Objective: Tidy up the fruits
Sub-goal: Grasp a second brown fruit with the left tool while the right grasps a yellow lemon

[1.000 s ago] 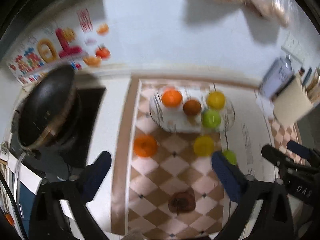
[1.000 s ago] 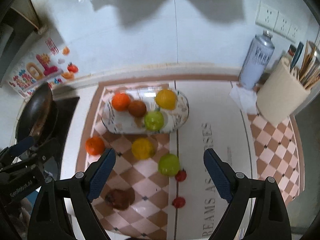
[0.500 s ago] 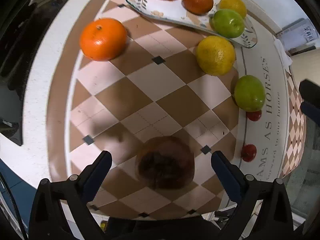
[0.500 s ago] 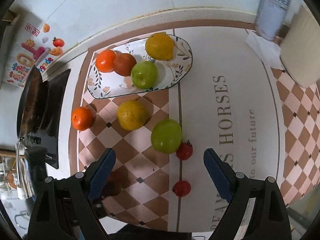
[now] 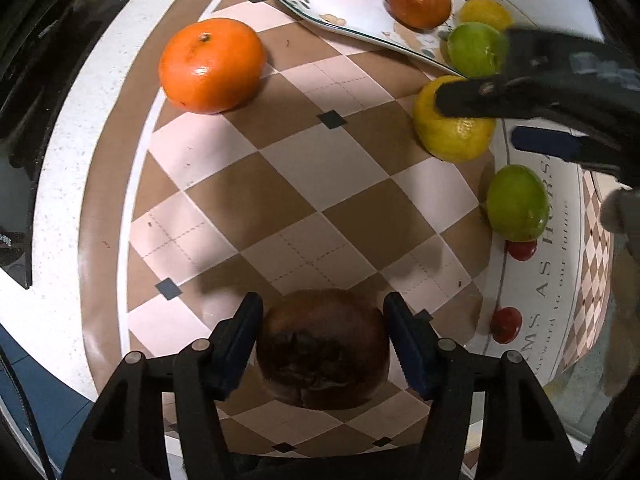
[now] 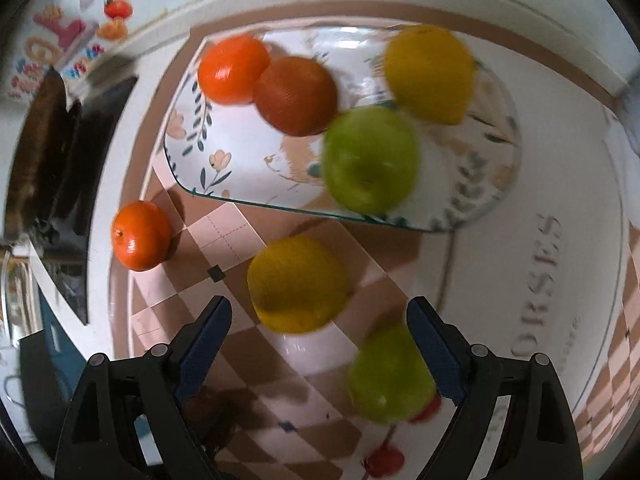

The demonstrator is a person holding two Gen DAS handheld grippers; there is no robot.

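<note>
- Two blue pads of your left tongs [image 5: 323, 334] sit at either side of the dark brown fruit [image 5: 322, 354], low in the left wrist frame; the jaws are narrowed to its width, though you cannot tell whether they press on it. The fruit rests on the checkered mat [image 5: 280, 184].
- Your right tongs [image 6: 319, 346] are spread wide and hold nothing; the loose yellow fruit [image 6: 298, 284] lies just ahead between the pads, and the loose green fruit [image 6: 390, 376] sits by the right pad.
- On the mat, the loose orange [image 5: 212, 66] is at the upper left of the left view, well apart from the brown fruit.
- Two small red fruits [image 5: 506, 324] lie at the right edge of the mat, beside the lettering.
- The floral plate [image 6: 240, 148] fills the upper middle of the right view and carries four fruits: an orange [image 6: 234, 68], a darker orange one [image 6: 296, 96] touching it, a green one [image 6: 370, 164] and a yellow one [image 6: 428, 72].
- At the left of the right view a dark pan [image 6: 38, 140] stands on the counter [image 5: 48, 312], with colourful stickers [image 6: 60, 40] on the wall above.
</note>
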